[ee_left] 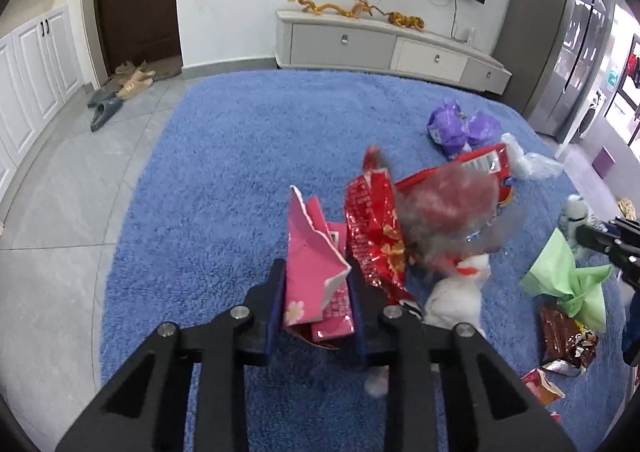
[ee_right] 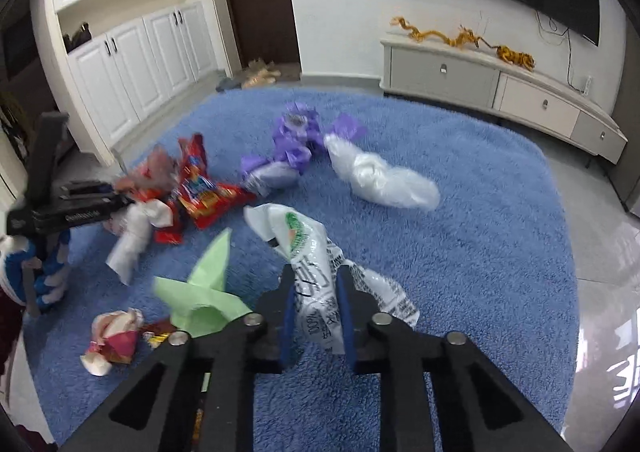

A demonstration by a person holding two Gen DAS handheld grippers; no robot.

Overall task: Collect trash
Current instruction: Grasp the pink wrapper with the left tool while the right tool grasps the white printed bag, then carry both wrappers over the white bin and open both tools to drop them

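Observation:
My left gripper (ee_left: 316, 272) is shut on a torn pink carton (ee_left: 316, 264) held above the blue rug (ee_left: 224, 179). A red foil snack wrapper (ee_left: 372, 228) and a blurred clear plastic piece (ee_left: 452, 207) rise just right of it. My right gripper (ee_right: 316, 276) is shut on a white printed plastic bag (ee_right: 308, 244), lifted over the rug (ee_right: 460, 252). A green paper (ee_right: 204, 292) lies beside its left finger. The left gripper (ee_right: 116, 199) shows at the left of the right wrist view, among red wrappers (ee_right: 204, 191) and white tissue (ee_right: 136, 236).
More litter lies on the rug: a purple bag (ee_right: 292, 139), a white plastic bag (ee_right: 384, 175), a crumpled wrapper (ee_right: 116, 344) and a brown foil wrapper (ee_left: 568, 340). A TV cabinet (ee_left: 384, 43) lines the far wall. White cupboards (ee_right: 132, 55) and slippers (ee_left: 106, 107) stand left.

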